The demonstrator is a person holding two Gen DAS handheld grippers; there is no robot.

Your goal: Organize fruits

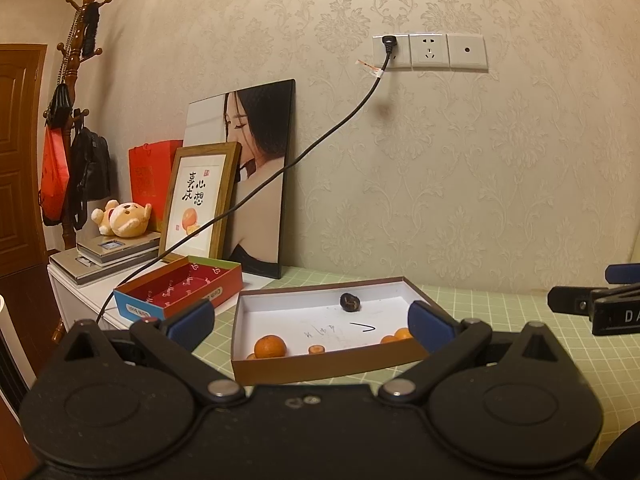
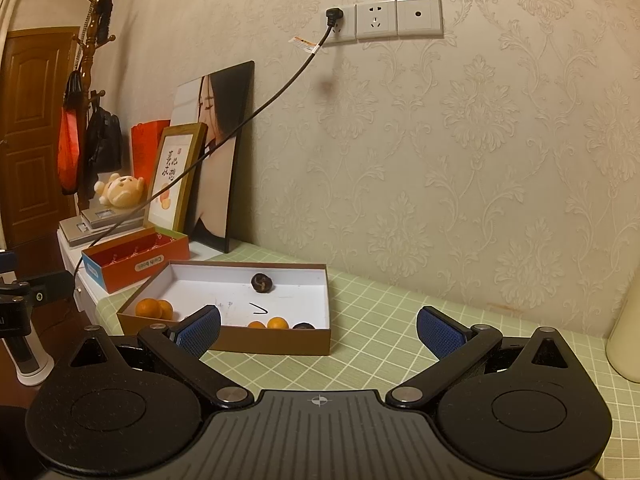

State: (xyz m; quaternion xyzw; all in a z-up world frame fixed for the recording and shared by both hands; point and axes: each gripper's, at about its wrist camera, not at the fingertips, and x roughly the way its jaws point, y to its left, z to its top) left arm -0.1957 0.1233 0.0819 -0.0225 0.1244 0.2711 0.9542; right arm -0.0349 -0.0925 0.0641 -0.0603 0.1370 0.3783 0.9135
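A shallow brown box with a white floor (image 1: 304,310) (image 2: 320,280) lies on the green checked table. It holds small oranges (image 1: 270,346) (image 2: 149,307), more oranges near its other end (image 1: 396,336) (image 2: 277,323), an orange slice (image 1: 316,349) and a dark round fruit (image 1: 349,302) (image 2: 261,282). Another dark fruit (image 2: 303,326) shows in the right wrist view. My left gripper (image 1: 310,320) is open and empty, just in front of the box. My right gripper (image 2: 319,330) is open and empty, to the box's right.
An empty red-lined box with blue ends (image 1: 180,288) (image 2: 136,260) stands left of the brown box. Framed pictures (image 1: 200,200), a toy bear (image 1: 122,218) and books lean by the wall. A black cable (image 1: 320,140) hangs from the socket. A cream container (image 2: 626,340) stands at the right.
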